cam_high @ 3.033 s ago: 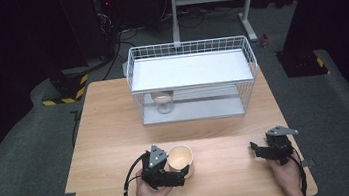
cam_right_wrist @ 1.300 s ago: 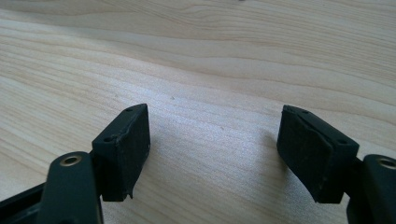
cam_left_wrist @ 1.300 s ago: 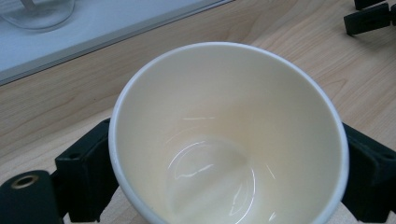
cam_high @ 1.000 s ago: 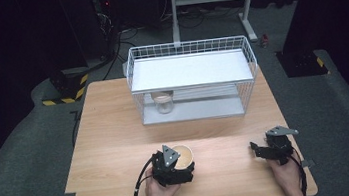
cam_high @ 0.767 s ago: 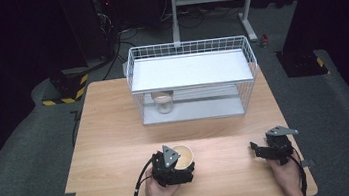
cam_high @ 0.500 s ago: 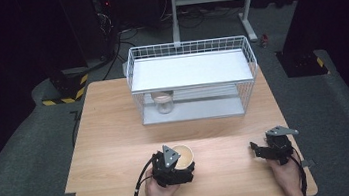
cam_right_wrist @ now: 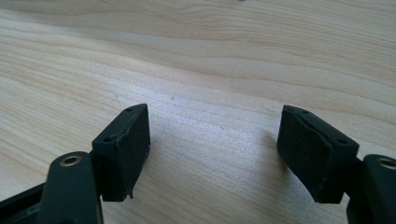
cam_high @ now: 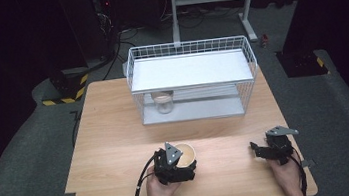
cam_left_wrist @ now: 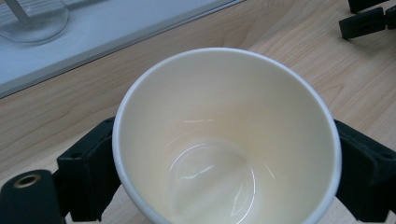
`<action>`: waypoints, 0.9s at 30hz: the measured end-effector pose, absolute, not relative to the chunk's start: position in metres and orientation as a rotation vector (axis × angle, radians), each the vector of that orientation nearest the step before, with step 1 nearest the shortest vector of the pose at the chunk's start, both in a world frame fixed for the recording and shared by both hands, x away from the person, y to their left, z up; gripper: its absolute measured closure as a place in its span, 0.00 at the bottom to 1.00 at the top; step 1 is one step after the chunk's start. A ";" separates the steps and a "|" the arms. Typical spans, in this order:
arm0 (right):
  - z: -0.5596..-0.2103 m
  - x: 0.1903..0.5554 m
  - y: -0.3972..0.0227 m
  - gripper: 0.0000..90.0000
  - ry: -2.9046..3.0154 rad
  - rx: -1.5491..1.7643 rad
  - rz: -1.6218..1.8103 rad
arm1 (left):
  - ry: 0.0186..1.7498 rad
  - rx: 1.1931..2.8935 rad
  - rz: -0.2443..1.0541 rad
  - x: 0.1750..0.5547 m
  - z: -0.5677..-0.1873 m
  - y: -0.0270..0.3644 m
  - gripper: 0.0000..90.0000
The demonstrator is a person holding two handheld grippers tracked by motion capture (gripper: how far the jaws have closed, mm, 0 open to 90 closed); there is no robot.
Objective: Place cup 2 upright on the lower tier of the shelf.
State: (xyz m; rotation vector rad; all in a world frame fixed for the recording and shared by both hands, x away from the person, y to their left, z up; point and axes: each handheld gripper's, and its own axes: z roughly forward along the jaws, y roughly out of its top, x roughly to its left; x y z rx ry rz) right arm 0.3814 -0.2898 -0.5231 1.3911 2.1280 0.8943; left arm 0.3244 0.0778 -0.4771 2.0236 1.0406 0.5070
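Note:
A cream paper cup (cam_high: 186,152) stands upright and empty on the wooden table (cam_high: 116,135), near its front edge. My left gripper (cam_high: 184,159) has its two black jaws on either side of the cup, and the pads press on its wall. In the left gripper view the cup (cam_left_wrist: 224,130) sits between the jaws of that gripper (cam_left_wrist: 226,173), and I look down into it. My right gripper (cam_high: 257,149) rests at the front right of the table. Its jaws (cam_right_wrist: 215,149) stand open over bare wood with nothing between them.
A white wire rack (cam_high: 192,70) with a flat white shelf stands at the back middle of the table. A glass jar (cam_high: 163,102) stands under the shelf on the left side; its base is in the left gripper view (cam_left_wrist: 32,18).
Three seconds ago my left gripper was just left of the cup; it has since shifted right, so its jaws now sit around the cup. The right gripper has stayed still.

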 end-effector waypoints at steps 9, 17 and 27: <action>-0.523 0.381 -0.290 0.29 2.128 1.391 0.894 | 1.027 2.025 0.513 0.328 -0.475 0.074 0.12; -0.523 0.381 -0.290 0.29 2.128 1.391 0.894 | 1.026 2.030 0.511 0.330 -0.474 0.073 0.12; -0.523 0.381 -0.290 0.29 2.128 1.391 0.894 | 1.016 2.041 0.503 0.333 -0.473 0.069 0.12</action>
